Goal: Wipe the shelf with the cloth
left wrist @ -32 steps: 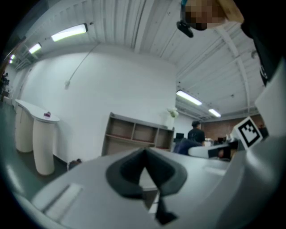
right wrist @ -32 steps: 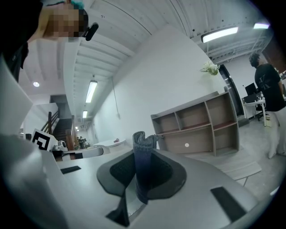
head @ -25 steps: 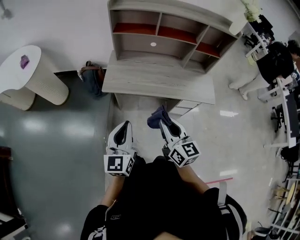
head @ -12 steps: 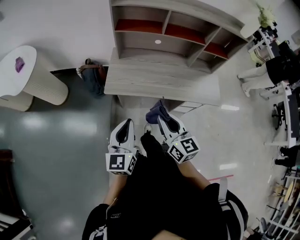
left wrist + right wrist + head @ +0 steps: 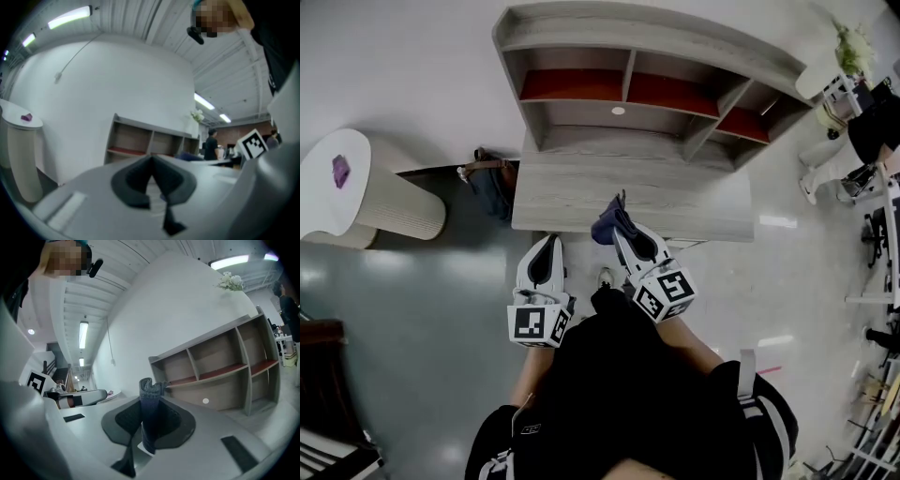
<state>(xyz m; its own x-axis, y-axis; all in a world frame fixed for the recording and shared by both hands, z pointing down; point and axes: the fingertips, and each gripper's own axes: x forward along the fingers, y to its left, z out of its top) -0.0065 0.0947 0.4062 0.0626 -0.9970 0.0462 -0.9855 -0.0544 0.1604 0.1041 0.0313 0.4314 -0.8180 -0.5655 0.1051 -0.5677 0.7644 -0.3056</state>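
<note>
**Cloth in my right jaws, at the shelf's front edge**

The shelf [image 5: 649, 30] stands against the white wall [image 5: 403, 56], straight ahead of me. Its deep lower ledge [image 5: 675, 202] juts toward me, and the ledge's long front edge runs just beyond my right gripper [image 5: 621, 232]. In the head view the cloth [image 5: 604, 228] overlaps that edge. The ledge top is bare wood from end to end. To the left the dark glossy floor [image 5: 412, 291] lies open, and there is pale floor to the right of the shelf. A bag [image 5: 492, 180] sits on the floor by the ledge's left end, against the wall. A white bench [image 5: 323, 208] with a small purple thing [image 5: 341, 171] on it stands well apart to the left.

The cloth is dark blue with a ribbed weave. It is pinched upright between my right jaws, which are closed on it. Its crumpled top pokes up past the tips in the right gripper view [image 5: 150, 392]. My left gripper [image 5: 549, 246] hangs beside the right one, back from the ledge. Its jaws are brought together at the tips with nothing between them.

I count one cloth and two grippers. The one shelf has three upper cubbies [image 5: 572, 86] with red floors. Below them is one wide bay with a white dot [image 5: 618, 111] on its back.
</note>
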